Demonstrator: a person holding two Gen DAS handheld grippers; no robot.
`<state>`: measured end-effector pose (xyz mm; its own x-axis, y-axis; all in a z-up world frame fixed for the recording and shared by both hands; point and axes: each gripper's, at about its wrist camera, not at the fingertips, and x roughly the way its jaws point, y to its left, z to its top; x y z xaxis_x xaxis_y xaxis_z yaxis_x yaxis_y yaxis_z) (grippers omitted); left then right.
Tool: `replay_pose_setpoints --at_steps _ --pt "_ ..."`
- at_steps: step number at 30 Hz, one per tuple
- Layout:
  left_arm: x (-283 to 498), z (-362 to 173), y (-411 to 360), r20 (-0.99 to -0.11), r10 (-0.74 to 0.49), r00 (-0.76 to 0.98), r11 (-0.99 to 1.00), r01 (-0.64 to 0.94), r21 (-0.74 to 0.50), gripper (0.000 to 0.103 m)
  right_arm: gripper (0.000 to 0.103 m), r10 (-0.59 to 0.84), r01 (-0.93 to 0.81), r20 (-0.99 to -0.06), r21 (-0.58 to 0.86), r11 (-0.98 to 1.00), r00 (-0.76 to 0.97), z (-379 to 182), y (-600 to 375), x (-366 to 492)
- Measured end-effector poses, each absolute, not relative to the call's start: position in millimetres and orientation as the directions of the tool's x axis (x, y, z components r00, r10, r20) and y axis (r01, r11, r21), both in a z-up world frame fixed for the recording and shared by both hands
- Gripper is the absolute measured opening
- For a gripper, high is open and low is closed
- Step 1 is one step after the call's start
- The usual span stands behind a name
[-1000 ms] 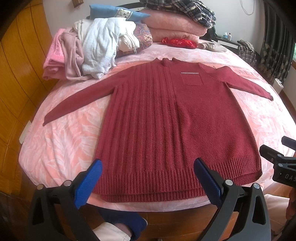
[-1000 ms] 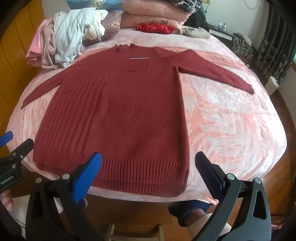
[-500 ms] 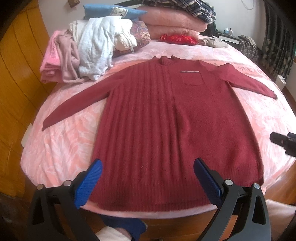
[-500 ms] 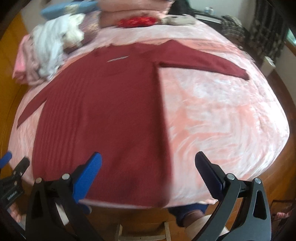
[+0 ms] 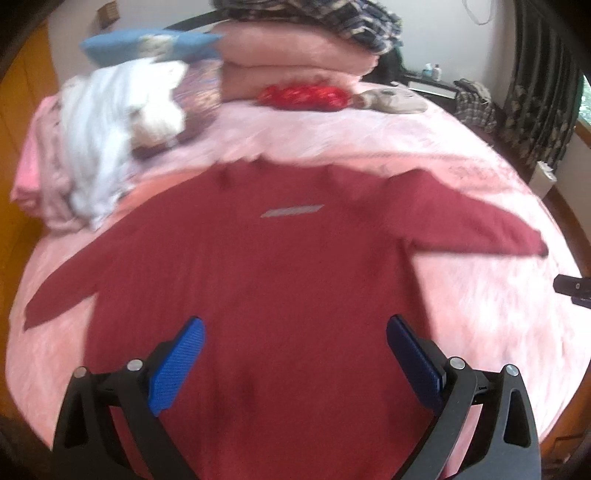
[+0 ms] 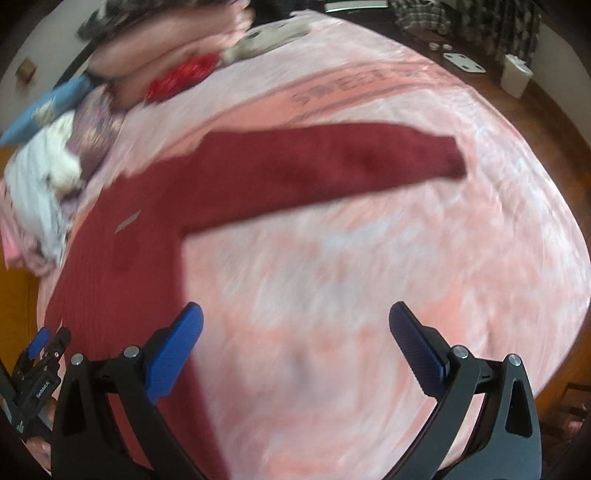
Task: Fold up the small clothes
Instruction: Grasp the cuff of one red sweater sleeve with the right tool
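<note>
Dark-red knitwear dominates the scene: a ribbed sweater (image 5: 266, 295) lies flat, front up, on a bed covered with a pink patterned blanket (image 6: 369, 277), its sleeves spread to either side. Both views are blurred.

Seen from the left wrist camera, the left gripper (image 5: 295, 354) hangs above the sweater's body, its blue-padded fingers (image 5: 177, 365) spread wide with nothing between them. A small pale label (image 5: 291, 211) shows on the chest, and the collar points toward the head of the bed. The left sleeve (image 5: 62, 291) runs out toward the bed's edge.

From the right wrist camera, the right gripper (image 6: 295, 347) hangs over bare blanket just beside the sweater's side edge, fingers likewise released and wide apart, grasping nothing. The right sleeve (image 6: 332, 166) stretches across the blanket beyond it, its cuff lying well apart from the gripper. Lettering is printed on the blanket past the sleeve, only partly legible.

At the head of the bed sit a heap of white and pink clothes (image 5: 103, 147), a blue pillow (image 5: 147, 42), folded pink blankets (image 5: 295, 55) topped by a plaid garment (image 5: 314, 13), and a bright red item (image 5: 303, 96) just in front of them. Dark curtains (image 5: 539, 96) hang at the right of the room.
</note>
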<state>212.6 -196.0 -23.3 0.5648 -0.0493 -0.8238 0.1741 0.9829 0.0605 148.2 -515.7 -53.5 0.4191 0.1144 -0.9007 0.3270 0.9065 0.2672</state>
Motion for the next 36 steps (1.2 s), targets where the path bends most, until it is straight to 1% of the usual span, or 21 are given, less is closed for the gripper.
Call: replay_pose_setpoints --at_steps 5,10,13,16,22,24,25,26,27,28,29,30,31,32,36 --pt "267.4 -45.3 -260.2 -0.818 -0.085 0.569 0.979 0.202 0.039 0.099 0.1 0.118 0.371 -0.893 0.297 0.88 0.435 -79.7 -593.9 190.2" --pt "301.1 -68.5 -304.6 -0.833 -0.087 0.546 0.979 0.203 0.03 0.099 0.1 0.116 0.426 -0.915 0.288 0.857 0.386 -116.9 -657.4 218.1" --pt "312.5 -79.9 -325.7 -0.832 -0.073 0.551 0.975 0.213 0.056 0.099 0.1 0.12 0.444 -0.915 0.298 0.845 0.384 -127.8 -682.2 225.4" --pt "317.7 -86.8 -339.2 -0.829 -0.07 0.555 0.976 0.211 0.059 0.099 0.1 0.16 0.444 -0.911 0.331 0.833 0.381 -138.6 -702.6 234.4" --pt "327.1 -97.9 -354.0 -0.827 -0.05 0.56 0.978 0.195 0.073 0.099 0.099 0.188 0.433 -0.914 0.341 0.834 0.359 -160.0 -717.2 248.4" --pt "330.3 -101.8 -355.8 -0.828 -0.04 0.56 0.978 0.193 0.083 0.099 0.094 0.196 0.432 -0.912 0.35 0.831 0.361 -165.7 -718.7 251.8" --pt "331.4 -104.0 -356.8 -0.827 -0.03 0.562 0.978 0.189 0.093 0.099 0.09 0.196 0.429 -0.913 0.347 0.834 0.358 -168.2 -718.6 253.6" --pt "332.9 -105.0 -357.4 -0.827 -0.024 0.562 0.978 0.185 0.097 0.099 0.082 0.184 0.426 -0.916 0.334 0.841 0.356 -168.8 -718.5 254.3" --pt "334.2 -106.4 -357.4 -0.828 -0.019 0.561 0.979 0.18 0.1 0.099 0.076 0.168 0.423 -0.921 0.317 0.849 0.352 -168.4 -718.0 254.8" --pt "336.0 -107.6 -356.4 -0.83 -0.012 0.557 0.979 0.174 0.102 0.099 0.061 0.147 0.417 -0.925 0.295 0.859 0.351 -166.5 -716.9 254.9" --pt "336.5 -108.0 -355.4 -0.832 -0.008 0.555 0.98 0.171 0.105 0.099 0.039 0.146 0.409 -0.923 0.295 0.864 0.356 -164.3 -716.6 253.9" --pt "336.7 -107.4 -353.9 -0.831 -0.003 0.556 0.979 0.169 0.11 0.099 0.028 0.162 0.392 -0.915 0.311 0.866 0.369 -161.1 -716.2 253.4" --pt "336.1 -105.7 -351.1 -0.828 0.002 0.561 0.979 0.168 0.116 0.099 0.014 0.187 0.376 -0.904 0.339 0.862 0.385 -157.3 -716.1 252.7" --pt "336.3 -104.1 -347.7 -0.826 0.004 0.563 0.979 0.167 0.119 0.099 0.007 0.192 0.361 -0.891 0.353 0.863 0.412 -149.6 -715.7 250.0" --pt "334.5 -95.0 -324.2 -0.822 0.018 0.57 0.98 0.152 0.126 0.099 0.006 0.216 0.29 -0.835 0.4 0.869 0.505 -121.0 -711.8 237.2"
